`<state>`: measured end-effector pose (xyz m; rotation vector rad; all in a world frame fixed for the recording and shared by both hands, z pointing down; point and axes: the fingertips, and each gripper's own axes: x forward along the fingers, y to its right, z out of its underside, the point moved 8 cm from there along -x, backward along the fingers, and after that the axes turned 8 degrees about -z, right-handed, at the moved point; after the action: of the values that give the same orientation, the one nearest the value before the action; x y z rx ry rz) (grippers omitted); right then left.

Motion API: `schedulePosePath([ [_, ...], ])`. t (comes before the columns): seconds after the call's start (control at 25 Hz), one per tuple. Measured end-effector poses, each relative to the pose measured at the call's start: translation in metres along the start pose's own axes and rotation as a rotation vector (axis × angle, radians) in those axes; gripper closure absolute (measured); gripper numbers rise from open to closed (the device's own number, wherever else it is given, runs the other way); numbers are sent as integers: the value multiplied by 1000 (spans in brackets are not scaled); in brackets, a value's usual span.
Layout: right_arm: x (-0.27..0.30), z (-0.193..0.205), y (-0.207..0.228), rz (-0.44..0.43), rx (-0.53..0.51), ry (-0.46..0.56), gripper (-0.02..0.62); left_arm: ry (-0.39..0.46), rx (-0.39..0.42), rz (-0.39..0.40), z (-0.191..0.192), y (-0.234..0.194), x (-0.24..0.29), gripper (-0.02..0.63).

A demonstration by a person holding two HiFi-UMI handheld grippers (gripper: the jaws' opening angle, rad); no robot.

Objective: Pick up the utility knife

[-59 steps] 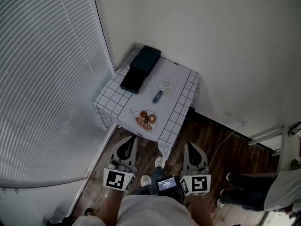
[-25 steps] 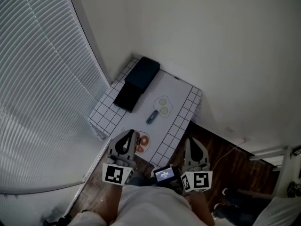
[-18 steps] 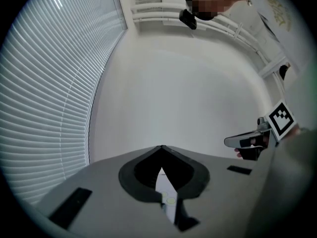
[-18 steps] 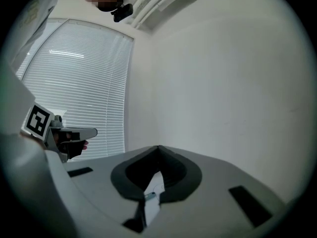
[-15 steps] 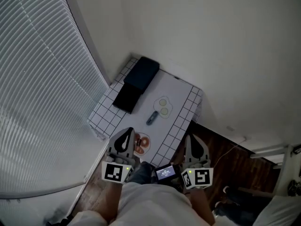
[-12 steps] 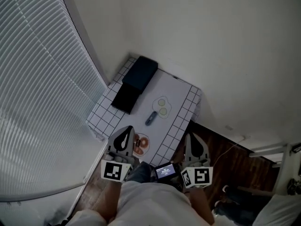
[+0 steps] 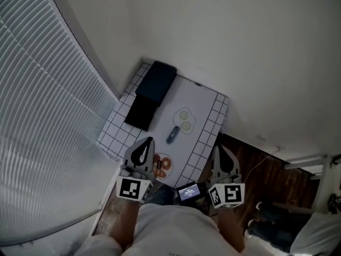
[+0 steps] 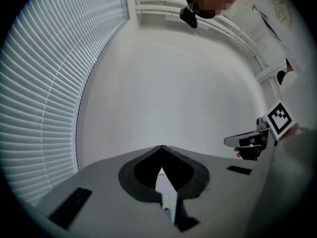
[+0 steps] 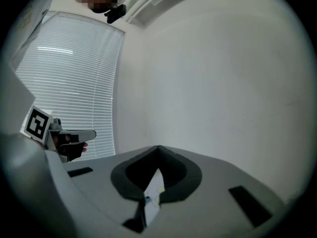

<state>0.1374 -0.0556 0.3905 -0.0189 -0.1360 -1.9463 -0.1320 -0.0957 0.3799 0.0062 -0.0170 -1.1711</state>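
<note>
Both pairs of jaws are clenched shut on nothing, left gripper (image 7: 148,141) and right gripper (image 7: 219,149) at the table's (image 7: 209,126) near edge, and the utility knife (image 7: 172,135) lies ahead, just beyond the left tips, inward toward the right.

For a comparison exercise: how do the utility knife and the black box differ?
The utility knife is small and slim; the black box is far larger. The knife is blue-grey, the box black. The knife lies mid-table, the box nearer the blinds. Both lie flat on the tablecloth.
</note>
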Motion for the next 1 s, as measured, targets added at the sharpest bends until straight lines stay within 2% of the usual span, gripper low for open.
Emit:
schedulePosePath([
  [0.16, 15, 7, -3, -21, -13, -28, 589, -29, -12, 30, 13, -8, 14, 600],
  [0.36, 30, 25, 1, 6, 23, -74, 589, -193, 4, 46, 43, -12, 41, 600],
  [0.6, 42, 46, 13, 31, 81, -123, 589, -307, 4, 101, 81, -7, 62, 600],
  [0.68, 44, 53, 17, 41, 87, -141, 589, -339, 11, 115, 92, -5, 68, 600],
  [0.84, 44, 70, 22, 62, 32, -212, 589, -388, 61, 138, 112, -1, 78, 600],
  [1.0, 44, 86, 23, 61, 54, -260, 589, -424, 49, 150, 127, -3, 82, 600],
])
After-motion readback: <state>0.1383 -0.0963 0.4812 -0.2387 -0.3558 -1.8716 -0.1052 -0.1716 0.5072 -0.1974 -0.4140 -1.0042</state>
